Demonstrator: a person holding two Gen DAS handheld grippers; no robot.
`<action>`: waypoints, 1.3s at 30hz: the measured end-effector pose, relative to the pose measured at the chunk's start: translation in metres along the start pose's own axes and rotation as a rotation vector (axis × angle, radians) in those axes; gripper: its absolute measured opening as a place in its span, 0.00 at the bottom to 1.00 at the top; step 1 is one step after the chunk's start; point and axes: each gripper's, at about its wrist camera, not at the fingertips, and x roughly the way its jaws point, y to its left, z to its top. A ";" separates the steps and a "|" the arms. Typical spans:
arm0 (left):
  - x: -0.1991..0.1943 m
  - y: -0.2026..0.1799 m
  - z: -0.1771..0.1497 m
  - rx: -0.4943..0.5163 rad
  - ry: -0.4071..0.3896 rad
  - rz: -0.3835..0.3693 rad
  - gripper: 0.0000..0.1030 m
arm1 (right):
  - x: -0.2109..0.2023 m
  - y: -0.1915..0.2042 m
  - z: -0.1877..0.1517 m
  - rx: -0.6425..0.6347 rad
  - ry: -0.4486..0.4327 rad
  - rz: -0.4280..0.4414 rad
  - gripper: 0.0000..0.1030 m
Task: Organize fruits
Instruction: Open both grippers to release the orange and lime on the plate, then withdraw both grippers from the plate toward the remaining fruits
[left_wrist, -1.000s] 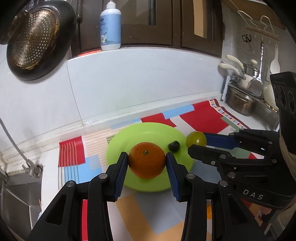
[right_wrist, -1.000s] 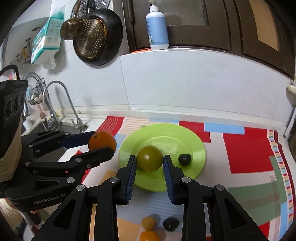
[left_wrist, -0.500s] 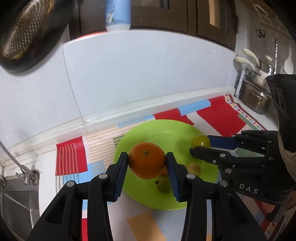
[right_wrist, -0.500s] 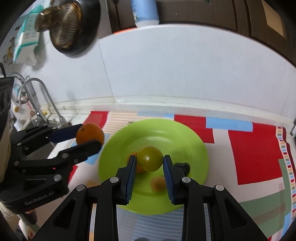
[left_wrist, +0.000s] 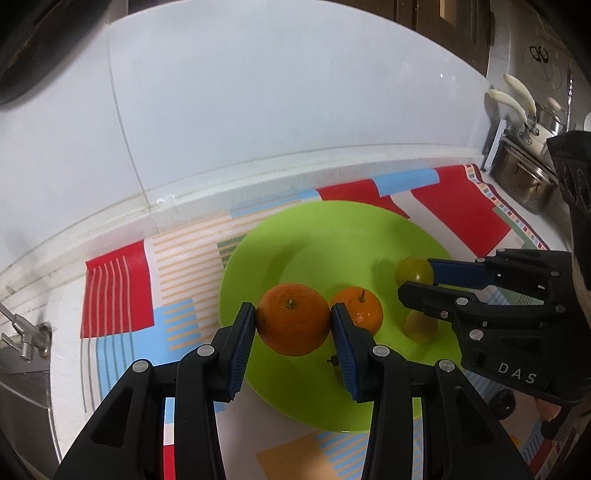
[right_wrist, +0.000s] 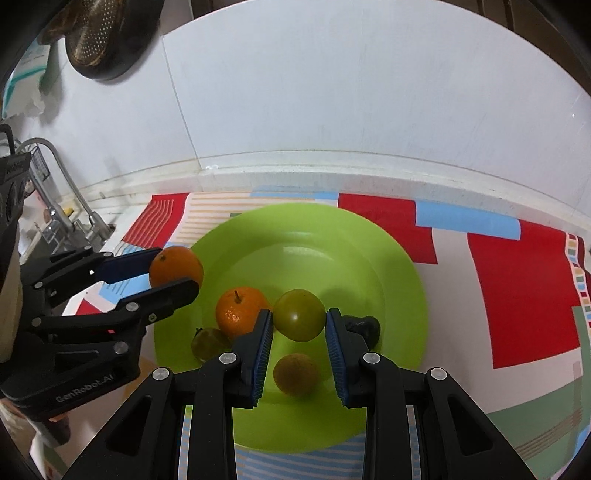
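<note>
My left gripper (left_wrist: 293, 323) is shut on an orange (left_wrist: 292, 324), held just over the left part of the lime-green plate (left_wrist: 332, 229). The right gripper (right_wrist: 299, 320) is shut on a yellow-green round fruit (right_wrist: 298, 319) above the plate's middle (right_wrist: 317, 236). On the plate lie a second orange (right_wrist: 238, 310), a small green fruit (right_wrist: 207, 343), a brownish-yellow fruit (right_wrist: 295, 373) and a dark fruit (right_wrist: 364, 326). Each gripper shows in the other's view: the right one (left_wrist: 413, 278) with its fruit, the left one (right_wrist: 175, 271) with its orange.
The plate rests on a patterned mat (right_wrist: 509, 280) of red, blue and white blocks beside a white tiled wall (right_wrist: 332, 92). A tap (right_wrist: 55, 177) and sink stand at the left; steel pots (left_wrist: 524, 177) stand at the right. A dark pan (right_wrist: 99, 37) hangs on the wall.
Both grippers have come forward and down over the plate, each still gripping its fruit. The plate fills more of both views, and the fruits lying on it have come into sight.
</note>
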 end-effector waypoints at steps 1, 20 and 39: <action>0.002 0.000 0.000 0.001 0.006 -0.004 0.40 | 0.001 0.000 0.000 0.000 0.002 -0.001 0.30; -0.027 -0.004 0.001 -0.031 -0.026 0.066 0.53 | -0.023 0.002 -0.003 0.027 -0.028 -0.022 0.36; -0.130 -0.057 -0.015 -0.040 -0.152 0.089 0.57 | -0.130 0.009 -0.036 0.046 -0.185 0.004 0.36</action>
